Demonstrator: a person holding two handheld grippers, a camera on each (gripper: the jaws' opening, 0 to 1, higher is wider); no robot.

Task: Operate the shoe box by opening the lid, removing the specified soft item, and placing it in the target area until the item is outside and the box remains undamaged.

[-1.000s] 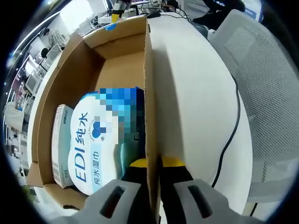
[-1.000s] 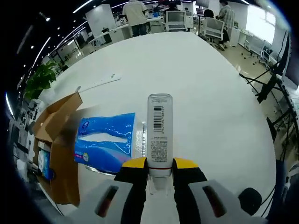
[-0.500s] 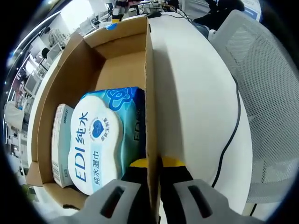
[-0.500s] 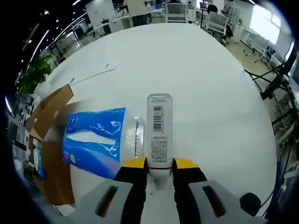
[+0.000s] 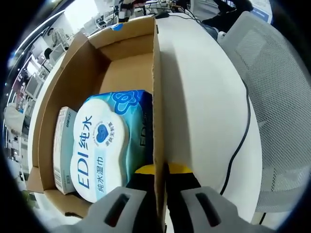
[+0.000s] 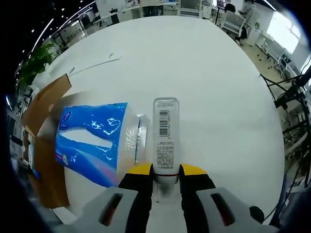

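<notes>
Now the left hand-held gripper (image 5: 156, 171) pinches the box wall (image 5: 155, 97) — steadying it. The right hand-held gripper (image 6: 165, 171) clamps a tube (image 6: 165, 133) over the counter (image 6: 214, 82). Next, probably, set it down beside the blue tissue pack (image 6: 92, 141).

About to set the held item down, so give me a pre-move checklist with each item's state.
1. Right gripper shut on the white tube: ok.
2. Left gripper clamped on the cardboard box wall: ok.
3. White table ahead of the tube bare: ok.
4. Blue tissue pack already outside the box, lying beside the tube: ok.
5. Wet wipes pack lying inside the box: ok.
6. Box wall undamaged under the jaws: cannot tell.
</notes>
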